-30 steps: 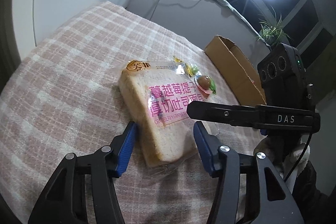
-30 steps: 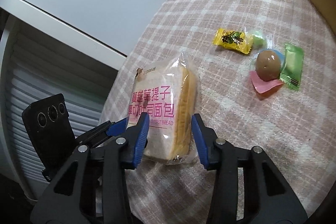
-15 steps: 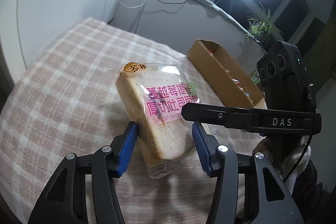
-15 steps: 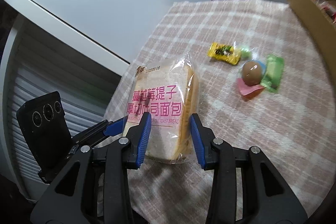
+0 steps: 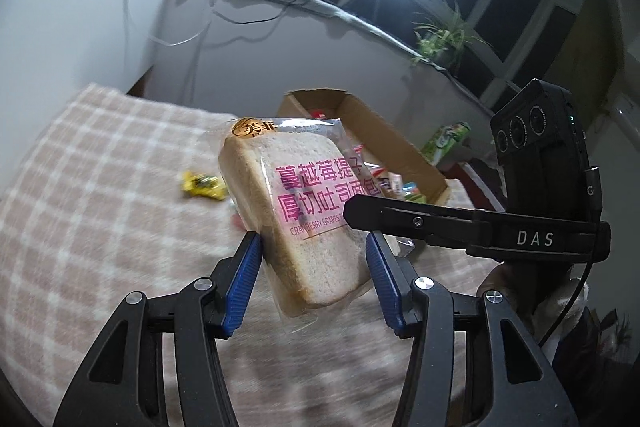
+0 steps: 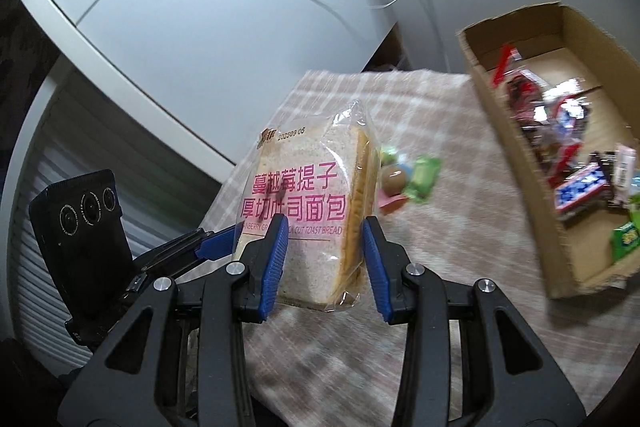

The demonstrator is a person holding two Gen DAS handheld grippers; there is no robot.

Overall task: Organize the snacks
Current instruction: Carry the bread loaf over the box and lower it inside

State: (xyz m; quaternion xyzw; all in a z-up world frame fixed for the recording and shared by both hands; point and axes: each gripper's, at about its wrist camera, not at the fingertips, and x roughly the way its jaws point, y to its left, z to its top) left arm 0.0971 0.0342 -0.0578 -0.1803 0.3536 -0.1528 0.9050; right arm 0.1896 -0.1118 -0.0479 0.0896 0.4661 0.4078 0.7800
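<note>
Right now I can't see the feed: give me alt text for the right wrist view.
The right gripper clamps a wrapped toast bread pack upright above the checked tablecloth, with the left gripper pinching its far edge. To the right, an open cardboard box holds assorted snacks; small candies lie between.

From my feed, the bread pack covers part of the small sweets behind it, and they smear with blur, so I cannot read their wrappers. The cardboard box runs off the right edge in the right wrist view, its snack packets streaked. In the left wrist view the yellow candy is blurred, and the other hand-held gripper hides the label's end.
</note>
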